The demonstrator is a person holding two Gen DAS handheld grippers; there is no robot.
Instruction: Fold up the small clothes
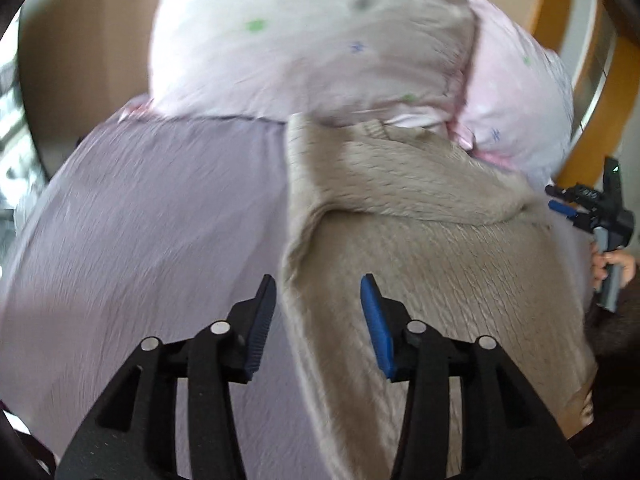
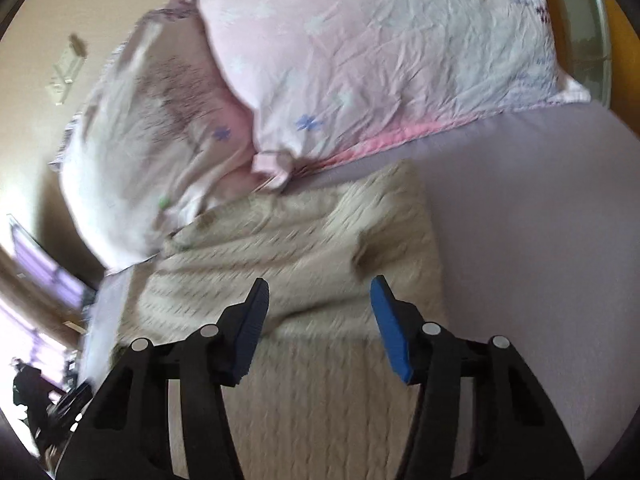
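Note:
A beige knitted garment (image 1: 420, 248) lies on a lilac bed sheet (image 1: 152, 220), with its far part folded over toward me. My left gripper (image 1: 318, 304) is open and empty, hovering over the garment's left edge. The garment also shows in the right wrist view (image 2: 304, 248), its upper part folded into a thicker band. My right gripper (image 2: 318, 304) is open and empty above the garment's near part. The right gripper also shows at the right edge of the left wrist view (image 1: 560, 200), held in a hand, beside the garment.
Two pale pink pillows with small flower prints (image 1: 304, 40) (image 2: 380, 52) lie at the head of the bed, touching the garment's far edge. A wooden bed frame (image 1: 556, 4) curves behind them. Bare lilac sheet (image 2: 540, 240) lies right of the garment.

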